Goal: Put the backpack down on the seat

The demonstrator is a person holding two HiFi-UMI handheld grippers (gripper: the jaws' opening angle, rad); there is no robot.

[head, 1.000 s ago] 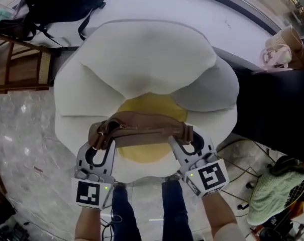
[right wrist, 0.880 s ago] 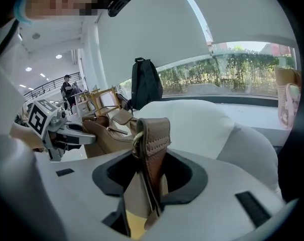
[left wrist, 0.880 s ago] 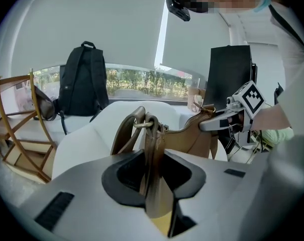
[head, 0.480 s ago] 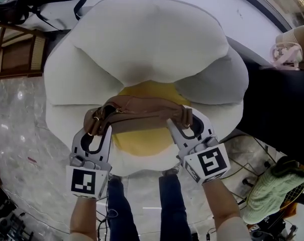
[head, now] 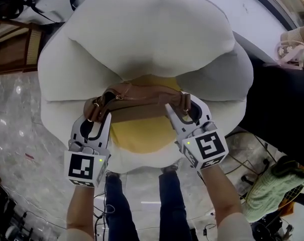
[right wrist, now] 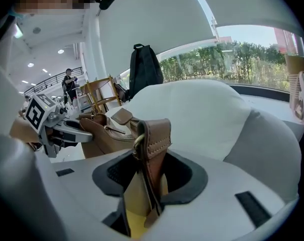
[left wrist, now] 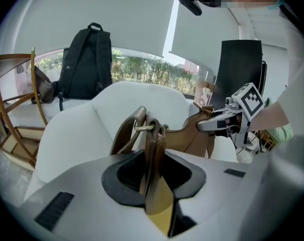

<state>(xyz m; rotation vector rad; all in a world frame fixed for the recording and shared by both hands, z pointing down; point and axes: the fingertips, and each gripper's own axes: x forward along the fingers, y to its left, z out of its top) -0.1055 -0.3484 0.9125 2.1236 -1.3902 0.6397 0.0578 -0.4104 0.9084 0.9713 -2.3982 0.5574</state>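
A brown leather backpack [head: 141, 100] hangs stretched between my two grippers, just above the yellow middle cushion [head: 141, 134] of a white petal-shaped seat [head: 146, 39]. My left gripper [head: 98, 112] is shut on the strap with the brass ring at the bag's left end [left wrist: 150, 144]. At the other end, my right gripper [head: 184, 108] is shut on the stitched strap tab [right wrist: 154, 137]. Each gripper view shows the other gripper across the bag: the right gripper [left wrist: 227, 120] and the left gripper [right wrist: 66, 129]. Whether the bag's bottom touches the cushion is hidden.
A black backpack [left wrist: 86, 59] stands behind the seat by the window. A wooden rack [head: 11, 49] is at the left, a dark chair [head: 277, 99] at the right. A green cloth [head: 272, 185] and cables lie on the floor. The person's legs [head: 141, 200] stand at the seat's front edge.
Both grippers have sunk with the bag toward the seat, further in over the yellow cushion. Both grips look unchanged.
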